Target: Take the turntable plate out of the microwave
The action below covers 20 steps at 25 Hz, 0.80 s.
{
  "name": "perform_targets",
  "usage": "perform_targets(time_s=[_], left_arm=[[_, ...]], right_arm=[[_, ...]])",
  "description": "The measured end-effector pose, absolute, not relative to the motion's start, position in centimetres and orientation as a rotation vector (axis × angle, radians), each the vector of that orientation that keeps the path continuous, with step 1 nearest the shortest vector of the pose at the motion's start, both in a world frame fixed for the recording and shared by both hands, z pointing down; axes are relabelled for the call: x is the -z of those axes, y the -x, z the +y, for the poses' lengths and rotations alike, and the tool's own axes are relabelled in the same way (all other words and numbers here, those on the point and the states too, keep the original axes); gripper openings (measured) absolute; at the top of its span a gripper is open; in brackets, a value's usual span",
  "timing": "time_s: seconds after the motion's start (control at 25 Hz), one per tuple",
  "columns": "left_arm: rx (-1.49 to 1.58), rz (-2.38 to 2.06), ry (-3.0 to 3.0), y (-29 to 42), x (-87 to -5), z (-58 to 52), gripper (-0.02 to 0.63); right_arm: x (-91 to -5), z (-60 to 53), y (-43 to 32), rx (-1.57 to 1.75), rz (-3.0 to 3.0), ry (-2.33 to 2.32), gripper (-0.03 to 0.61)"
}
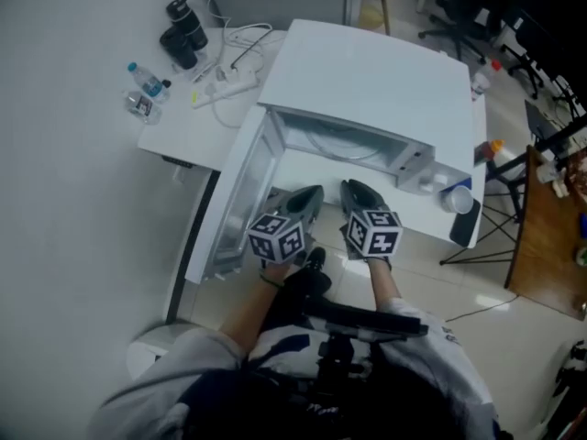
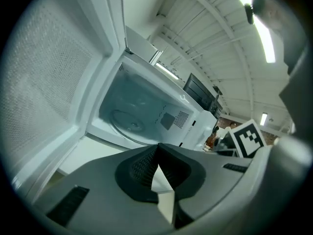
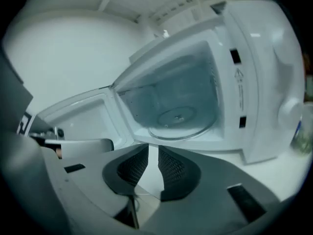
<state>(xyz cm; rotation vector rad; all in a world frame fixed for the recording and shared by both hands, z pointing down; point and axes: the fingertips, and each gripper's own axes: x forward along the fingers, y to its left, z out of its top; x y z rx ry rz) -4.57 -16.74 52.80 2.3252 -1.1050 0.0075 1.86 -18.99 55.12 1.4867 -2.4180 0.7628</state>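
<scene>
The white microwave (image 1: 367,71) stands on a white table (image 1: 183,136) with its door (image 1: 234,200) swung open to the left. The glass turntable plate (image 1: 344,145) lies flat on the cavity floor; it also shows in the left gripper view (image 2: 128,120) and the right gripper view (image 3: 181,120). Both grippers hover side by side just in front of the opening, outside the cavity. My left gripper (image 1: 312,195) (image 2: 157,148) is shut, tips touching, with nothing in it. My right gripper (image 1: 353,191) (image 3: 153,151) stands slightly open, a narrow gap between its pads, empty.
The open door's inner face (image 2: 49,82) is close on the left gripper's left. A power strip (image 1: 225,85), black flasks (image 1: 183,30) and water bottles (image 1: 147,90) lie on the table's far left. A cup (image 1: 457,198) stands right of the microwave. A wooden desk (image 1: 550,236) is at the right.
</scene>
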Motion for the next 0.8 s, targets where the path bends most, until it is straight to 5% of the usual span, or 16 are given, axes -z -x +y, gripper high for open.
perform_targets(time_s=[0.28,0.8], left_arm=[[-0.023,-1.044,-2.324,4.5,-53.4,-20.1,0.0],[-0.019,-0.979,-2.33,4.0,-53.8,-23.6,0.0]], right_arm=[[-57.8,-22.8,-1.6,-1.283,-2.316,-1.534,0.133],[-59.6,-26.8,-2.3,-1.843,-2.154,-1.634,0.135]])
